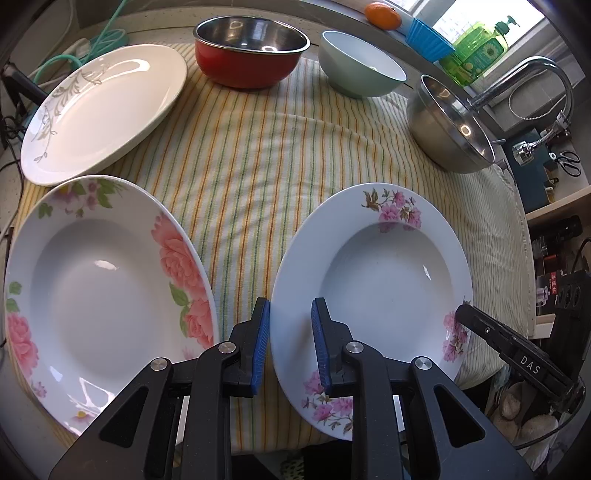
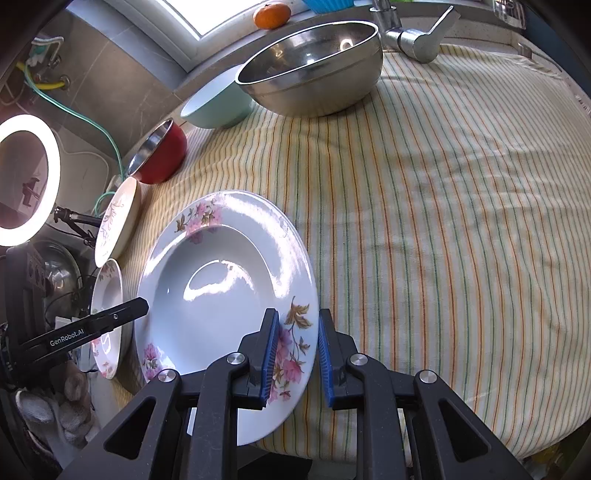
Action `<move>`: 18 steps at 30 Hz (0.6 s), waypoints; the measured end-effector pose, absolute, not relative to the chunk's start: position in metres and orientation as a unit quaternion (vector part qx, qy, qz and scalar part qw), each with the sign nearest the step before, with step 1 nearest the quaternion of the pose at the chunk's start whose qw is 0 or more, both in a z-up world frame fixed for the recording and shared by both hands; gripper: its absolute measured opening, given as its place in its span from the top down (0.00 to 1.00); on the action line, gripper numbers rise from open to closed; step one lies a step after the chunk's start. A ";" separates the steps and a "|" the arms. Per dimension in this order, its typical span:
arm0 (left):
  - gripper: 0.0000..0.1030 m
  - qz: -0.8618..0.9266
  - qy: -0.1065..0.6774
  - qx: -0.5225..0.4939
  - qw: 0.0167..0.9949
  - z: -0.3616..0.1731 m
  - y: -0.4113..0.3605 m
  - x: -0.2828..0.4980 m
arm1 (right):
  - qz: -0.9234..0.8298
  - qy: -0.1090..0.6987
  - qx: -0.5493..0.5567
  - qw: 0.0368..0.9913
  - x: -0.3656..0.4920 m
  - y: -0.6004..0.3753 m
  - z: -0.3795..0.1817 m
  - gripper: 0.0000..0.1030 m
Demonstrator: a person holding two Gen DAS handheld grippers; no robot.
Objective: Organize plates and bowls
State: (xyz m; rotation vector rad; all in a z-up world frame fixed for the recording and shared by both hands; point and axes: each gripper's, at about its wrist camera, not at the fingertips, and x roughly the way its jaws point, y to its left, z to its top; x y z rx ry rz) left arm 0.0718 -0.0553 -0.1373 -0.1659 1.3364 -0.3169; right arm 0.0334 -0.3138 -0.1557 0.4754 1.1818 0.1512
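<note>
Left wrist view: left claw (image 1: 290,345) straddles the left rim of the purple-flower plate (image 1: 373,295), one blue pad outside the rim, the other over the rim; jaws narrow, and the rim sits in the gap, so it reads as gripped, though pad contact is not clear. The plate lies on the striped cloth (image 1: 258,155) covering the tabletop. The right claw's black finger (image 1: 476,321) touches the same plate's right rim. Just left of it sits the pink-rose plate (image 1: 99,291), close but apart. Behind that is the white plate with a grey vine pattern (image 1: 103,110). At the far edge: red bowl (image 1: 251,55) with steel inside, pale green bowl (image 1: 360,64), and the steel bowl (image 1: 450,129) at right near the faucet (image 1: 528,79). On the sill: orange (image 1: 382,14), blue cup (image 1: 428,40), green soap bottle (image 1: 480,48).

Right wrist view: right claw (image 2: 297,354) has the right rim of the purple-flower plate (image 2: 221,295) between its blue pads, gap narrow, left pad over the flower print, right pad outside the rim. Grip looks closed on the rim. The left claw's finger (image 2: 122,314) meets the opposite rim. Pink-rose plate (image 2: 107,317) and the vine plate (image 2: 118,221) are seen edge-on at left, red bowl (image 2: 162,155) beyond, then green bowl (image 2: 218,103) and steel bowl (image 2: 314,70). A ring light (image 2: 29,177) glows far left.
</note>
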 end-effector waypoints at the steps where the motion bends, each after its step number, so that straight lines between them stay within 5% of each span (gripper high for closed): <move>1: 0.80 -0.146 0.616 -0.077 0.770 -0.137 -0.055 0.072 | 0.070 0.552 0.223 0.801 0.033 -0.314 -0.156 0.82; 18: 0.80 -0.147 0.615 -0.075 0.771 -0.137 -0.055 0.070 | 0.069 0.553 0.222 0.800 0.032 -0.313 -0.155 0.82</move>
